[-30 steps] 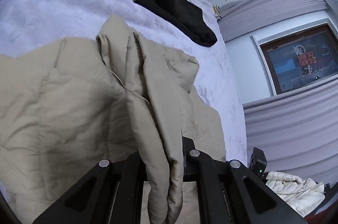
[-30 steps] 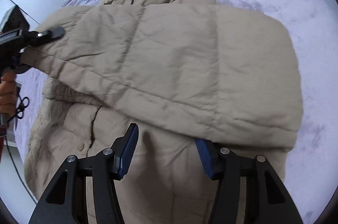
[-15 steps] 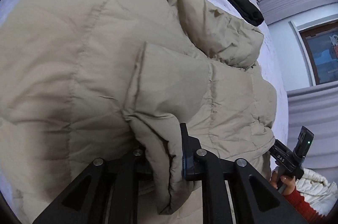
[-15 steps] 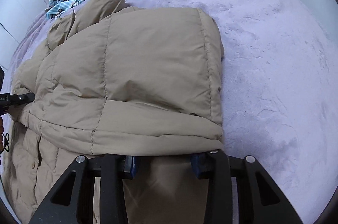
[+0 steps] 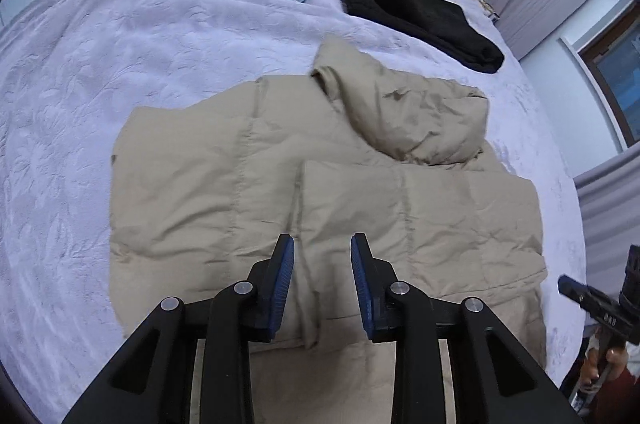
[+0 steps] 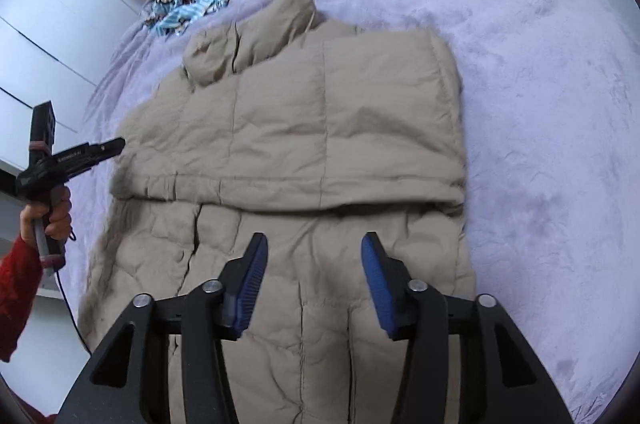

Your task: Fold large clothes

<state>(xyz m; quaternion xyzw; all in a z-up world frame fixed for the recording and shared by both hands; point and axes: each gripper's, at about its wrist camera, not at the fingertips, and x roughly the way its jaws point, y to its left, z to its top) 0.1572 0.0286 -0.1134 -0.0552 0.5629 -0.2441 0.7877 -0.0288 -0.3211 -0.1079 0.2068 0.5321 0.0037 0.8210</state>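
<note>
Left wrist view, left hand-held gripper opening, jacket fold released, right hand-held gripper closing on nothing

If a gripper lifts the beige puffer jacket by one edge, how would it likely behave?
The beige puffer jacket would probably droop and partly unfold: its folded layers lie loose. Its puffy quilting suggests it is light for its bulk. The smooth shell may slip on itself, though likely less on the plush bedspread.
</note>
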